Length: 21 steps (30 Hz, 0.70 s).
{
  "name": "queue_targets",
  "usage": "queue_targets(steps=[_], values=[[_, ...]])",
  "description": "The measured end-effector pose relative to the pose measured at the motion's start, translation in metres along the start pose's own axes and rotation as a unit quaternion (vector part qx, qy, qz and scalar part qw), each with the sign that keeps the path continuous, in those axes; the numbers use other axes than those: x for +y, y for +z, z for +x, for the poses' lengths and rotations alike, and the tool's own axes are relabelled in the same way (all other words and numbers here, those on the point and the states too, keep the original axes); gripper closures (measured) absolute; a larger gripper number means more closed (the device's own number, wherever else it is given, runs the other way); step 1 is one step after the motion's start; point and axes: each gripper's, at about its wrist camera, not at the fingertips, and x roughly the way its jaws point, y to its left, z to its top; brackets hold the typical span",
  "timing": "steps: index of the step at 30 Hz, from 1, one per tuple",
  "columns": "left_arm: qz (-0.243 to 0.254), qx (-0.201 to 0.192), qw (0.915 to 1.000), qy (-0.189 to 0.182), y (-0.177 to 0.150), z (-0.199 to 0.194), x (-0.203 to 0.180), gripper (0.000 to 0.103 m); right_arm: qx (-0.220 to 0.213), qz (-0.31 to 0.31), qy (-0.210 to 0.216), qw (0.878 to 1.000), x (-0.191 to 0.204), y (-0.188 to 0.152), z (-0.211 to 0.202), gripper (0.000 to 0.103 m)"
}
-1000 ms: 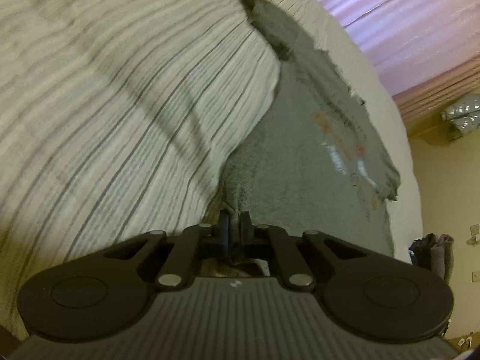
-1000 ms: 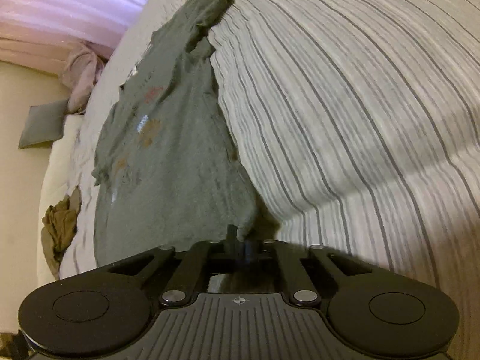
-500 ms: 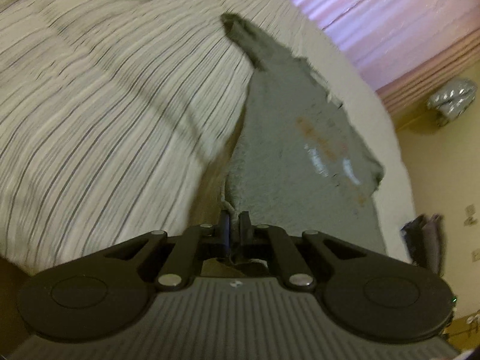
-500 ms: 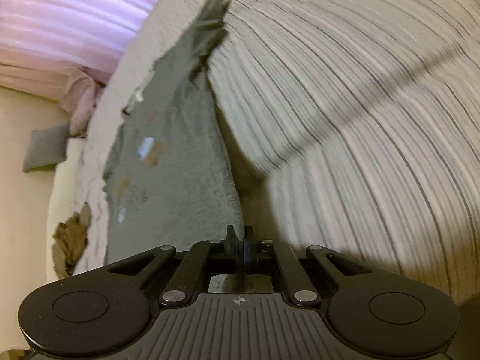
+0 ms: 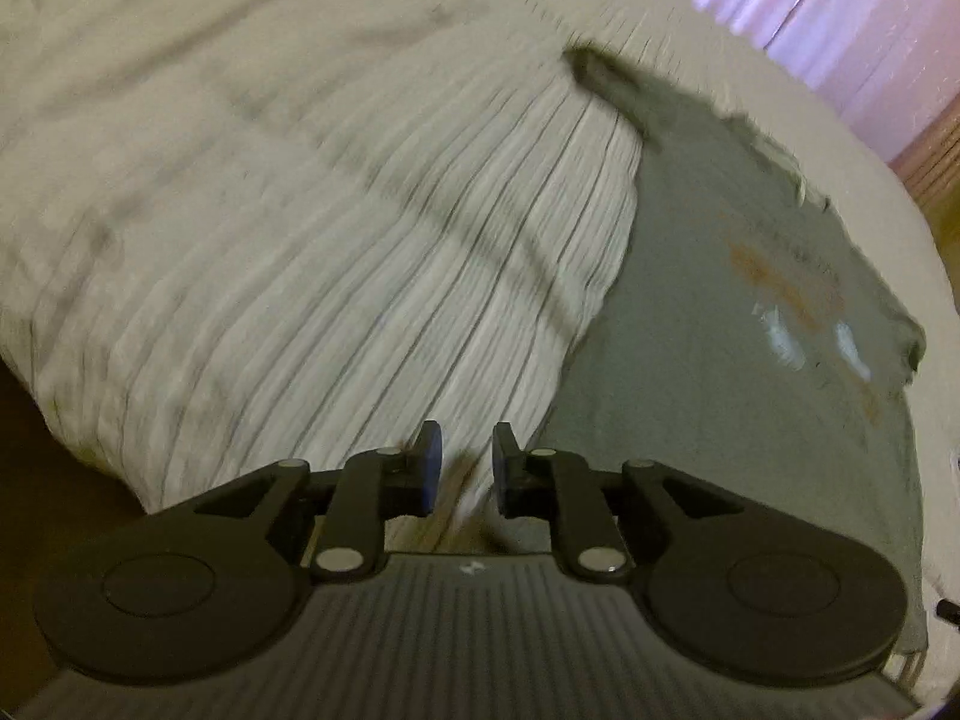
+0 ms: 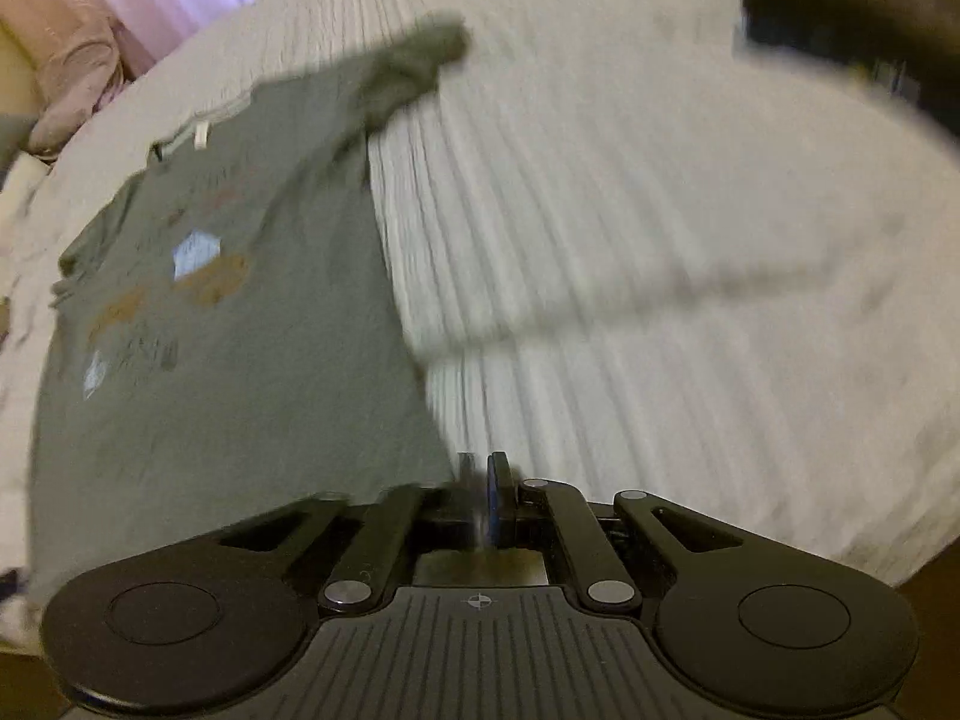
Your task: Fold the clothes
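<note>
The left gripper (image 5: 465,450) is opening, nothing between its jaws. The right gripper (image 6: 480,474) is closed, empty, beside the grey shirt (image 6: 252,372) on the bed (image 6: 660,300).

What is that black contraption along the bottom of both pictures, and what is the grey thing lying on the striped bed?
Each picture comes from a small camera on a hand-held clamp; a person carries one in each hand. The black shape is the clamp itself, seen from behind. One view looks along the left gripper, whose jaws are opening with nothing between them. The other looks along the right gripper, whose jaws are shut; the blur hides whether they pinch any cloth. The grey thing is a T-shirt with a printed front, spread flat on the striped bedspread. The pink at the back is a curtain.
</note>
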Motion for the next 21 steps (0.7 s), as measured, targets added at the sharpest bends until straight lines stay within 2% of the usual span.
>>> queue_targets(steps=[3, 6, 9, 13, 15, 18, 19, 20, 21], values=[[0.045, -0.001, 0.9984, -0.035, -0.003, -0.003, -0.034, 0.090, -0.011, -0.042, 0.021, 0.999, 0.024, 0.001, 0.008, 0.100], [0.087, 0.025, 0.9941, -0.060, -0.017, 0.010, -0.066, 0.090, 0.024, -0.060, 0.027, 0.998, 0.034, -0.013, 0.034, 0.100], [0.100, 0.073, 0.9920, -0.026, -0.040, 0.027, -0.071, 0.090, 0.041, -0.074, 0.013, 0.996, 0.031, -0.032, 0.037, 0.100], [0.061, 0.112, 0.9918, 0.006, -0.052, 0.016, -0.057, 0.091, 0.066, -0.057, 0.017, 0.996, 0.011, -0.034, 0.016, 0.100], [0.059, 0.120, 0.9908, 0.022, -0.046, 0.007, -0.060, 0.091, 0.070, -0.032, 0.024, 0.997, 0.004, -0.025, 0.006, 0.100], [0.068, 0.109, 0.9917, 0.005, -0.022, 0.001, -0.078, 0.091, 0.041, 0.043, 0.046, 0.997, -0.008, 0.005, 0.000, 0.097], [0.081, 0.101, 0.9916, -0.007, -0.012, 0.003, -0.090, 0.091, 0.030, 0.076, 0.055, 0.995, -0.011, 0.015, 0.003, 0.074], [0.093, 0.094, 0.9910, -0.020, -0.002, 0.007, -0.101, 0.091, 0.017, 0.112, 0.065, 0.991, -0.015, 0.025, 0.008, 0.033], [0.105, 0.087, 0.9900, -0.035, 0.009, 0.012, -0.113, 0.091, 0.002, 0.150, 0.076, 0.986, -0.020, 0.034, 0.013, 0.029]])
